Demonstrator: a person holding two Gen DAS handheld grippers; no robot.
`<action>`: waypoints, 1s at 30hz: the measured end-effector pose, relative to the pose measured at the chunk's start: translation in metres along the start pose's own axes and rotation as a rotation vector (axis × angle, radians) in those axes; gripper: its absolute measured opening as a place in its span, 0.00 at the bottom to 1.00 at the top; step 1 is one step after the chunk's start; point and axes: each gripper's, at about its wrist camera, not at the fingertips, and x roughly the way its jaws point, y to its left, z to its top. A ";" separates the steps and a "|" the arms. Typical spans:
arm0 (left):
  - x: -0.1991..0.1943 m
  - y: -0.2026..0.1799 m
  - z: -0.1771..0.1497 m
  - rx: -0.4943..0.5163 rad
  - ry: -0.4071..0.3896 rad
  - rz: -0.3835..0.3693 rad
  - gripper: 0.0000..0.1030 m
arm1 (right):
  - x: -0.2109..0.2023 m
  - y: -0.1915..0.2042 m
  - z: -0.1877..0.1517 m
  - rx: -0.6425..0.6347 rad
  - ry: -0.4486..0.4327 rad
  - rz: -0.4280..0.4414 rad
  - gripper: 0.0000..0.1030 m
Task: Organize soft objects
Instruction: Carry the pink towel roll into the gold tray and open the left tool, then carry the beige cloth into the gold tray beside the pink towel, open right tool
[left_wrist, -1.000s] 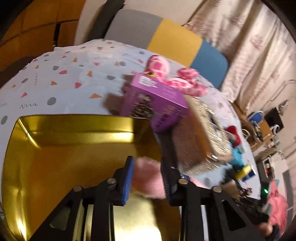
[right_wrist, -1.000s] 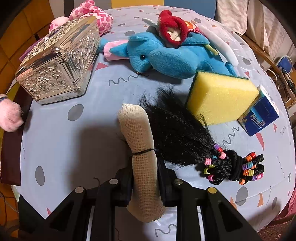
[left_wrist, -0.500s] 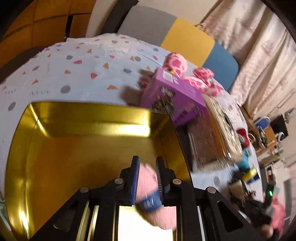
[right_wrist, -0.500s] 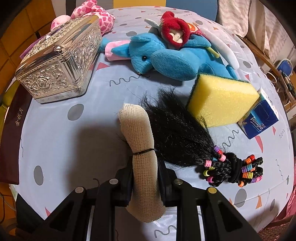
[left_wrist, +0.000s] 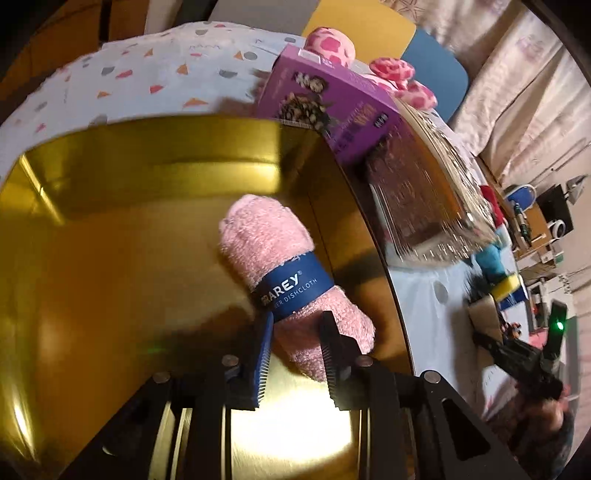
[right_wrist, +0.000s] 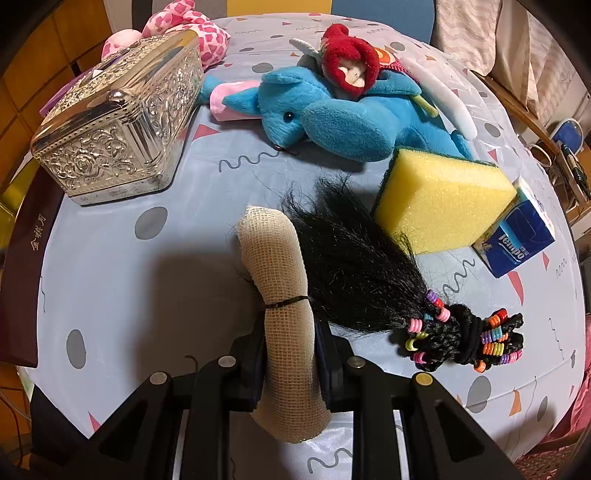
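Observation:
A rolled pink dishcloth with a blue paper band lies inside the gold tin, against its right wall. My left gripper is open around the roll's near end, its fingers apart from the cloth. My right gripper is shut on a beige gauze roll just above the tablecloth. A black hair bundle with coloured beads, a yellow sponge, a blue plush elephant and a pink spotted plush lie on the table.
A silver embossed box stands at the left; it also shows in the left wrist view. A purple carton leans behind the tin. A blue tissue pack lies by the sponge. A dark lid lies at the table's left edge.
My left gripper has carried the pink dishcloth down into the gold tin and opened, leaving it lying there. My right gripper has stayed still, holding the gauze roll.

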 end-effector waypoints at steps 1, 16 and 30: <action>0.002 0.001 0.006 0.002 -0.007 0.010 0.26 | 0.000 0.000 0.000 -0.001 0.000 -0.001 0.22; -0.008 -0.016 0.022 0.039 -0.163 0.141 0.57 | 0.001 0.002 0.000 -0.033 -0.006 -0.028 0.22; -0.075 -0.034 -0.043 0.053 -0.376 0.234 0.98 | 0.001 0.020 -0.006 -0.078 -0.026 -0.085 0.22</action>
